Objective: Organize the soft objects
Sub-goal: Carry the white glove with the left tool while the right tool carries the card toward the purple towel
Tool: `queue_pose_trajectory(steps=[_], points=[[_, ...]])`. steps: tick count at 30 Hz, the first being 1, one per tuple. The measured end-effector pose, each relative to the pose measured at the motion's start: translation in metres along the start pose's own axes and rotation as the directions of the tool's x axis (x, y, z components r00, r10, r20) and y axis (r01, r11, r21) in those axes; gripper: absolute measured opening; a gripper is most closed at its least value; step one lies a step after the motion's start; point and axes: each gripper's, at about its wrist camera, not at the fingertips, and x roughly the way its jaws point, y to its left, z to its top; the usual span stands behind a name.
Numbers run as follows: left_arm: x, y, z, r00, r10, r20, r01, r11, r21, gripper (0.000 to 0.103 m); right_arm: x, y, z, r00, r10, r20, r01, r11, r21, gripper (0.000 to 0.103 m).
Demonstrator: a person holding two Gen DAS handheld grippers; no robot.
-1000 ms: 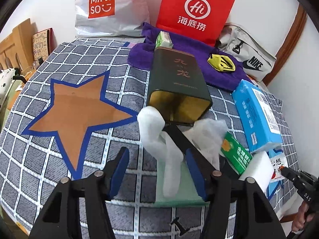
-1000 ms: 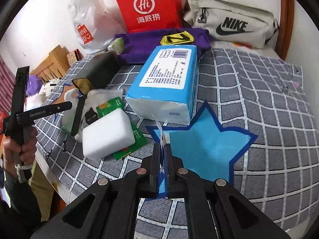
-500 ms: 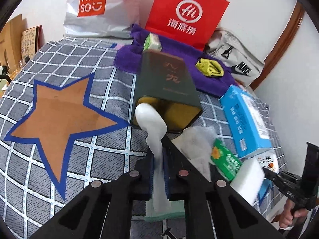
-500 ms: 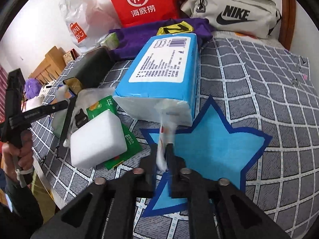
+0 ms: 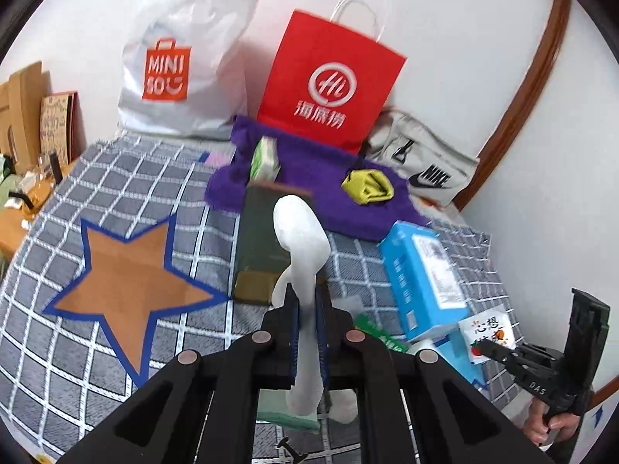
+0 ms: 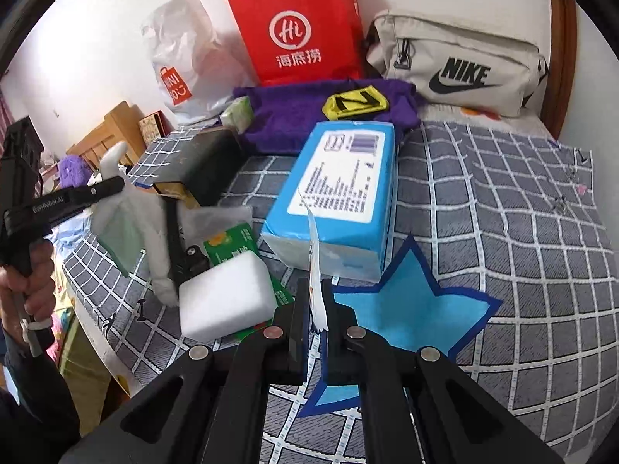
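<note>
Bedside "MINISO" bag, "NIKE" pouch.

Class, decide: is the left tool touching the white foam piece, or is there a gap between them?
Touching. The left wrist view shows the left tool shut on the white foam piece, both fingers pressed against its sides.

Partly hidden items

The dark green rectangular tin sits partly behind the white foam strip; its label is blurred.
</note>
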Motion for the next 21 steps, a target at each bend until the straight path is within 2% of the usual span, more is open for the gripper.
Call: queue_pose_trajectory(steps=[21], points=[[-0.04,-0.007,0.025,0.997,0.024,0.072,-0.024,1.0,-0.003,0.008,-0.036,0.014,0.036,0.995,0.01,0.096,-0.008,1.0,-0.021,0.004]])
